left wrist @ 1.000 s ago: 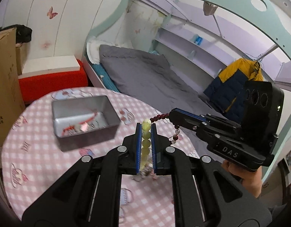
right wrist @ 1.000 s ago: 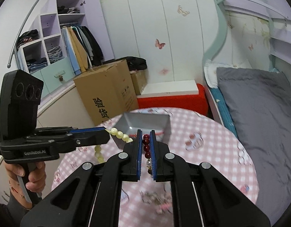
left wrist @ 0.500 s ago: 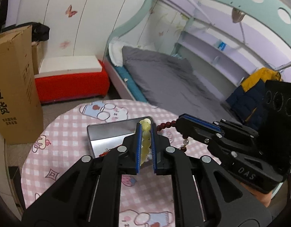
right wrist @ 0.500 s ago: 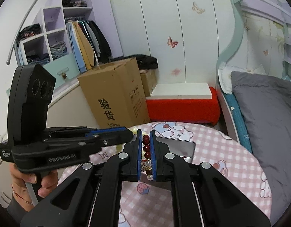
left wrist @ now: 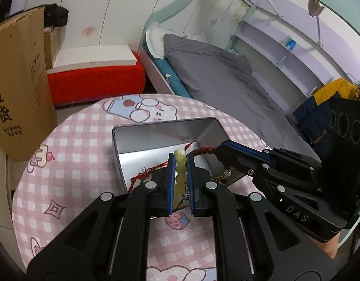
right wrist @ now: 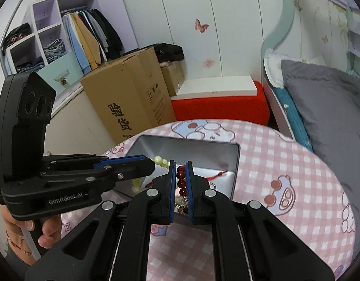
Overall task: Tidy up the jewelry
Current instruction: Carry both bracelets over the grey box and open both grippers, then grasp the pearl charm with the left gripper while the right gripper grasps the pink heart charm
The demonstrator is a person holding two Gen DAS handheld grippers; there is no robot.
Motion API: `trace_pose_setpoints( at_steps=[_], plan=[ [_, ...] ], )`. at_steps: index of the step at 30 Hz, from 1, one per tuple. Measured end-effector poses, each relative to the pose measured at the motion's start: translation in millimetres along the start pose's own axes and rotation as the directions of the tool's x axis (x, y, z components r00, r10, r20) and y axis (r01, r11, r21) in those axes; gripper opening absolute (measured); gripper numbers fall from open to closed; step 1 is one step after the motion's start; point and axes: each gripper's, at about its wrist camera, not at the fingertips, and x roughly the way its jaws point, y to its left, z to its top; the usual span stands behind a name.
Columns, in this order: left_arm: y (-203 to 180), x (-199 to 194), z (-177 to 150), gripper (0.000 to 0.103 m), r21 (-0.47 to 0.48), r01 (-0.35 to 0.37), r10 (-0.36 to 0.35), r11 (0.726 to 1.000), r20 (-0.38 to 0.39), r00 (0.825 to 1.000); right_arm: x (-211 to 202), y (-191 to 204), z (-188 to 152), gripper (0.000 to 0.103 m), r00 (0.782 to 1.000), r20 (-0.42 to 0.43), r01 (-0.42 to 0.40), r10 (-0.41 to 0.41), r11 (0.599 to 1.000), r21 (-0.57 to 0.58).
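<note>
We pinch limp, slippery bead strands: left gripper (left wrist: 180, 161) holds the yellow bracelet (left wrist: 180, 164), right gripper (right wrist: 180, 174) the red bracelet (right wrist: 181, 179), over the tin (right wrist: 234, 164).

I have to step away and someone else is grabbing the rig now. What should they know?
Left gripper: shut on the yellow beads.
Right gripper: shut on the red beads.
Both strands hang over the open tin on the table; a red cord already lies inside.
Done: both carried over the tin.
Left: lower, release both, then collect whatever remains.
</note>
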Motion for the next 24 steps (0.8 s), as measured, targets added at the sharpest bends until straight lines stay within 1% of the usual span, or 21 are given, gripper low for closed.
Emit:
trace_pose_setpoints(
  at_steps=[3,4,6,7,9,11,13,16,17,21,24],
  plan=[
    [0.9,-1.7,-2.1,0.011,-0.014,-0.011,0.011,1.000,-0.004,1.000,-6.0,-0.4,-0.8,0.010,1.000,0.008,0.005,-0.005,1.000,0.010],
    [0.8,-2.8,-2.4,0.015,-0.017,-0.010,0.010,1.000,-0.007,1.000,-9.9,-0.8,0.1,0.011,1.000,0.013,0.008,-0.008,1.000,0.011],
    [-1.4,-7.9,-4.3,0.038,-0.018,-0.013,0.012,1.000,-0.007,1.000,-18.7,-2.6,0.0,0.015,1.000,0.025,0.009,-0.010,1.000,0.014],
    [-3.8,-12.6,-5.7,0.067,-0.013,-0.023,0.023,1.000,0.009,1.000,-22.4,-3.7,-0.1,0.018,0.999,0.030,0.010,-0.011,1.000,0.015],
    [-7.5,-22.9,-9.5,0.069,-0.003,-0.032,0.033,0.999,0.051,0.998,-37.4,-4.2,-1.5,0.019,0.999,0.050,0.014,-0.015,1.000,0.018],
    [-15.0,-30.8,-12.8,0.069,0.018,-0.036,0.035,0.999,0.051,0.998,-50.5,-3.8,-4.6,0.020,0.998,0.060,0.020,-0.020,1.000,0.011],
    [-23.5,-40.3,-16.6,0.069,0.037,-0.059,0.056,0.998,0.071,0.996,-67.4,-4.8,-10.7,0.021,0.996,0.075,0.038,-0.039,0.999,0.011],
    [-37.8,-54.7,-26.7,0.069,0.065,-0.060,0.055,0.996,0.090,0.994,-85.5,-7.3,-21.3,0.023,0.995,0.086,0.050,-0.051,0.999,0.018],
    [-44.1,-59.5,-30.9,0.069,0.078,-0.073,0.065,0.994,0.097,0.993,-93.4,-7.8,-27.1,0.024,0.994,0.089,0.059,-0.060,0.998,0.017],
    [-63.8,-67.6,-50.3,0.069,0.118,-0.094,0.082,0.989,0.100,0.992,-113.4,-10.7,-49.7,0.028,0.992,0.080,0.093,-0.095,0.995,0.023],
    [-77.2,-66.5,-65.9,0.069,0.148,-0.105,0.093,0.983,0.084,0.992,-120.3,-10.4,-73.0,0.031,0.991,0.049,0.124,-0.125,0.992,0.022]
  ],
)
